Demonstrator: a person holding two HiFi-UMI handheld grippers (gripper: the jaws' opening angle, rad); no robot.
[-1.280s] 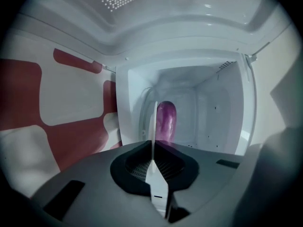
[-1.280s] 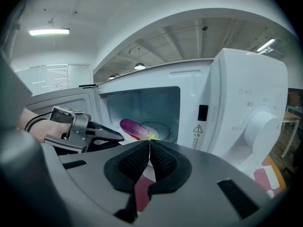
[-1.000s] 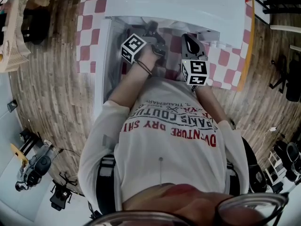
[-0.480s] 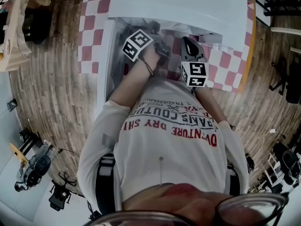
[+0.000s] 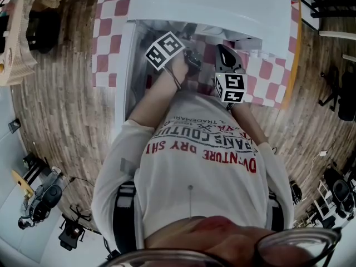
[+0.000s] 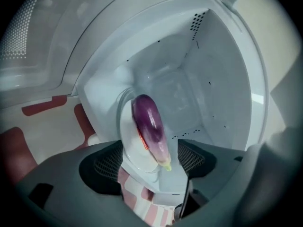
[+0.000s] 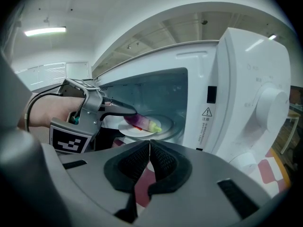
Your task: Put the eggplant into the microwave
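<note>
- The eggplant (image 6: 150, 124) lies on a plate (image 6: 130, 145) inside the microwave (image 7: 246, 103).
- The door (image 5: 125, 65) stands open left of the cavity.
- The control panel (image 7: 265, 108) sits right of the cavity.
- The microwave stands on the table (image 5: 111, 15).

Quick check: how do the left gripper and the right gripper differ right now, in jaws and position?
The left gripper has its jaws apart, having just been opening; the right gripper has its jaws shut together. The purple eggplant lies unpressed between the left gripper's jaws, on the white plate; nothing is between the right gripper's. The left gripper reaches into the white microwave; the right gripper is outside, in front. Both have dark ribbed pads.
</note>
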